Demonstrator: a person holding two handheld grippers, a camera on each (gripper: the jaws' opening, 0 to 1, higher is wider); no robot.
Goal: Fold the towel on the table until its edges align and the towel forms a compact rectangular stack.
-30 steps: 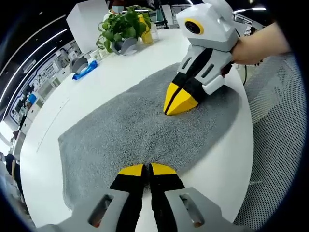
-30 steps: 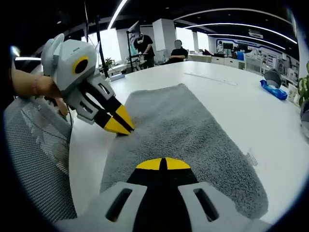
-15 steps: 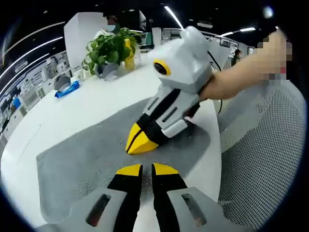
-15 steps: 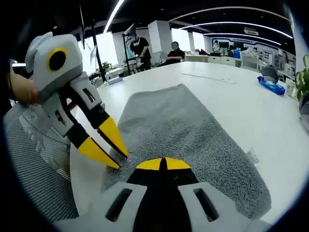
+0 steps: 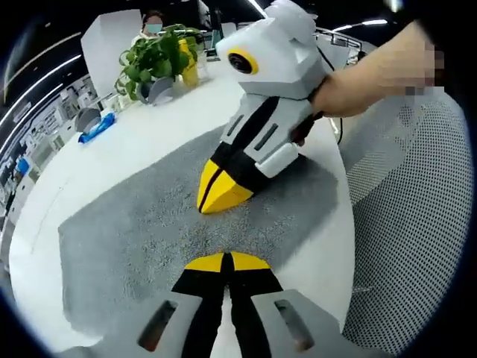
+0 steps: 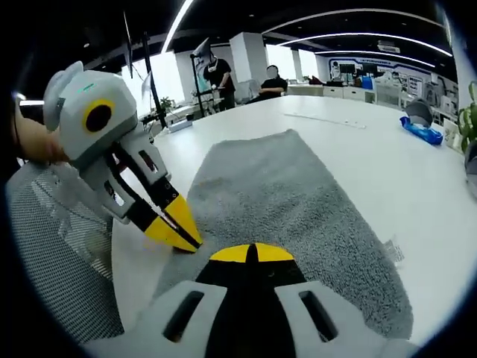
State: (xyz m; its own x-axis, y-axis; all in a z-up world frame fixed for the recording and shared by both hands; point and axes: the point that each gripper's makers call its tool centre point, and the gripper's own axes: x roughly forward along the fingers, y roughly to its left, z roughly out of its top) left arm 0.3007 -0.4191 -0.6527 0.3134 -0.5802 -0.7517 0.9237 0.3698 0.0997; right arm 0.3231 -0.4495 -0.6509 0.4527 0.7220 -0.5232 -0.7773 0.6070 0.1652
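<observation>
So, left gripper view: my left tool [image 5: 223, 262] has its tips closed together over the near edge of the grey towel [image 5: 141, 231], spread flat on the white worktop [image 5: 149, 127]. My right tool [image 5: 218, 195], tips together, touches the towel just beyond.

Right gripper view: right tool [image 6: 252, 253] closed, on the towel's [image 6: 283, 194] near end; left tool [image 6: 175, 233] at its left edge.

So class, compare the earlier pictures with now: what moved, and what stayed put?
The left gripper opened half a second ago and has shut again at the towel's near edge. The right gripper stays shut on the towel, which still lies flat.
</observation>
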